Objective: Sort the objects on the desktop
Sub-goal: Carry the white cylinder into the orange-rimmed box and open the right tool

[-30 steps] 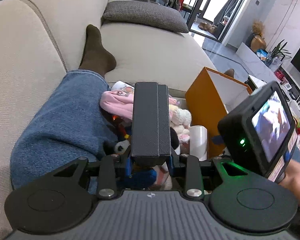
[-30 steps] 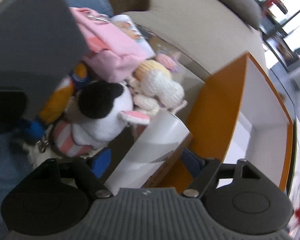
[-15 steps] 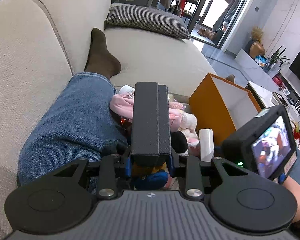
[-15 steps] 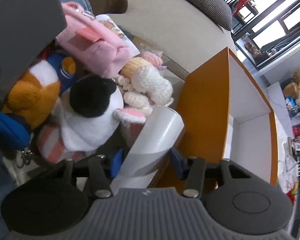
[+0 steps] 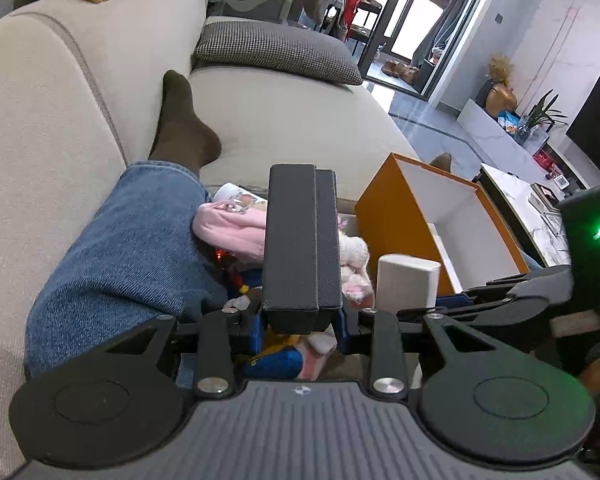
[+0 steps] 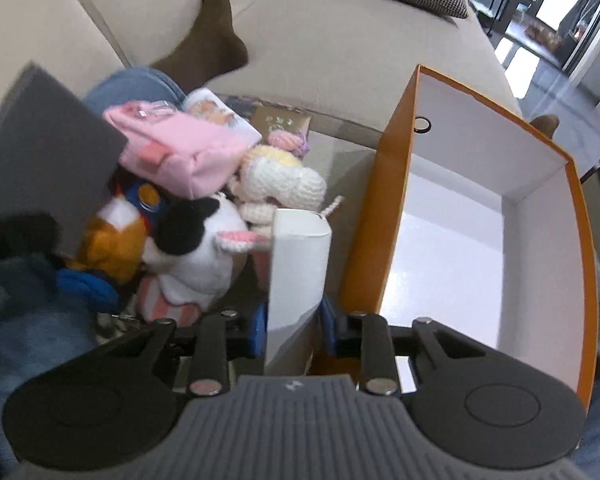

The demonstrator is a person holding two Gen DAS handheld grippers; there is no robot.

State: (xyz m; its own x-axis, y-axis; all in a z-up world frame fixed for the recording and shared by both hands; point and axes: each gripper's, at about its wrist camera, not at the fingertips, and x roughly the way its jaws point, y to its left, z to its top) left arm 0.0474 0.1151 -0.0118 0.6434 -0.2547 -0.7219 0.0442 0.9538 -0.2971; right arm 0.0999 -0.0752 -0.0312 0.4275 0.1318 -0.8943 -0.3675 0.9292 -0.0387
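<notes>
My left gripper (image 5: 300, 320) is shut on a black textured case (image 5: 302, 240), which stands up between its fingers over the toy pile; the case also shows in the right wrist view (image 6: 40, 152). My right gripper (image 6: 294, 330) has its jaws closing on a white carton (image 6: 296, 272), with the blue pads against both of its sides. The carton (image 5: 406, 282) stands upright right beside the orange box (image 6: 380, 220), whose white inside holds nothing.
Left of the orange box lie a pink pouch (image 6: 180, 152), a black-and-white plush (image 6: 196, 248), a cream crochet toy (image 6: 280, 180) and an orange-and-blue plush (image 6: 112, 240). A person's jeans leg (image 5: 132, 248) and socked foot (image 5: 180, 128) rest on the beige sofa (image 5: 40, 120).
The right gripper's jaws narrowed from wide apart onto the white carton, which went from tilted to upright and rose a little. The left gripper kept hold of the black case.
</notes>
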